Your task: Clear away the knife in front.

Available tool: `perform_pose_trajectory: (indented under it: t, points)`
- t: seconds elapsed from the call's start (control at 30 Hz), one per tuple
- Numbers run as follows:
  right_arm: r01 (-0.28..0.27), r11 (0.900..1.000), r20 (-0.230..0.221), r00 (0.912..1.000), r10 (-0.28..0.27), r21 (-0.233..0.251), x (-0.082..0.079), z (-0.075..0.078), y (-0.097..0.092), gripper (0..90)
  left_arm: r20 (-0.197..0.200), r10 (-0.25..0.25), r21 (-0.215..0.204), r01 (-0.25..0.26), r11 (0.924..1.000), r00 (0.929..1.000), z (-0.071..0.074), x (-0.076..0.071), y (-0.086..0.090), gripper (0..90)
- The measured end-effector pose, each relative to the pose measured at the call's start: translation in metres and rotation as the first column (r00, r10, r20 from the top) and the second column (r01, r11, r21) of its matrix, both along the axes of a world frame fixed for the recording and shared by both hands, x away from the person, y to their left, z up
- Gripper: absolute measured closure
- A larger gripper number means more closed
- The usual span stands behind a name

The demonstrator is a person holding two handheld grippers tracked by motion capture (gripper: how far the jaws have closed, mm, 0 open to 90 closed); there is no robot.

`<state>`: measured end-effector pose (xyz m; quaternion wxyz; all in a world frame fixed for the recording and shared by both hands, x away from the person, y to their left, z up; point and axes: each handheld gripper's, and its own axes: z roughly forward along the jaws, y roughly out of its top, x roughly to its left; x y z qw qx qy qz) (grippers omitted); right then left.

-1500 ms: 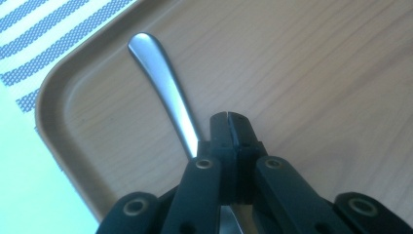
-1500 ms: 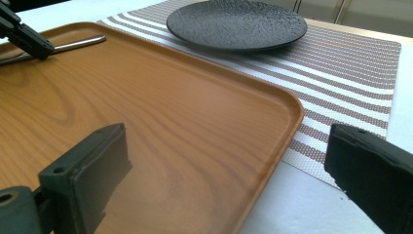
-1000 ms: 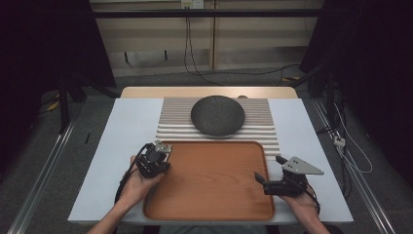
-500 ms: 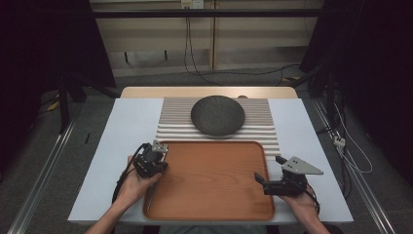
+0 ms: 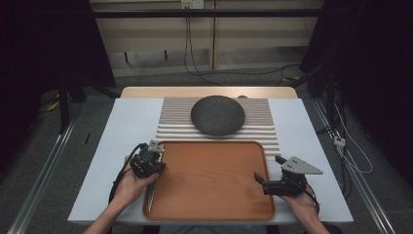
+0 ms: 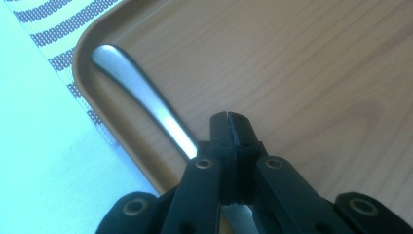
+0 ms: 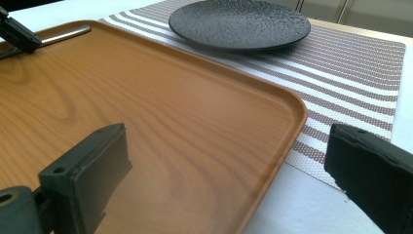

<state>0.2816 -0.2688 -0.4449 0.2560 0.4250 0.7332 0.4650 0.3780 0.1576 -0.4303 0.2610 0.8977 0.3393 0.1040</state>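
Metal utensil handle lies along tray edge, frame's lower left; left gripper fingers closed on it, lift pending. Right gripper fingers open, idle.

A slim, shiny metal utensil handle lies flat inside the wooden tray, along its left edge, its rounded end reaching the far-left corner.

left claw: black, brass rivets, black cable | right claw: black, grey three-cornered plate
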Motion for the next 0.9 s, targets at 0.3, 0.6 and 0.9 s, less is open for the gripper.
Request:
perform_pose_trajectory:
  t: [0.3, 0.6, 0.9]
  points:
    - [0.000, 1.0000, -0.001, 1.0000, 0.000, 0.000, 0.000, 0.000, 0.000, 2.4, 0.016, -0.004, -0.060, 0.005, 0.9982, 0.9999, 0.001, -0.002, 0.002, 84.7]
    - [-0.004, 1.0000, -0.002, 1.0000, 0.004, 0.005, 0.001, 0.000, 0.000, 2.4, 0.091, 0.037, -0.152, -0.023, 0.9882, 0.9952, 0.010, -0.005, 0.001, 32.2]
    - [-0.001, 1.0000, -0.003, 1.0000, 0.001, 0.005, 0.001, 0.000, 0.001, 2.4, 0.111, 0.124, -0.261, -0.091, 0.9611, 0.9861, 0.021, -0.010, 0.012, 6.0]
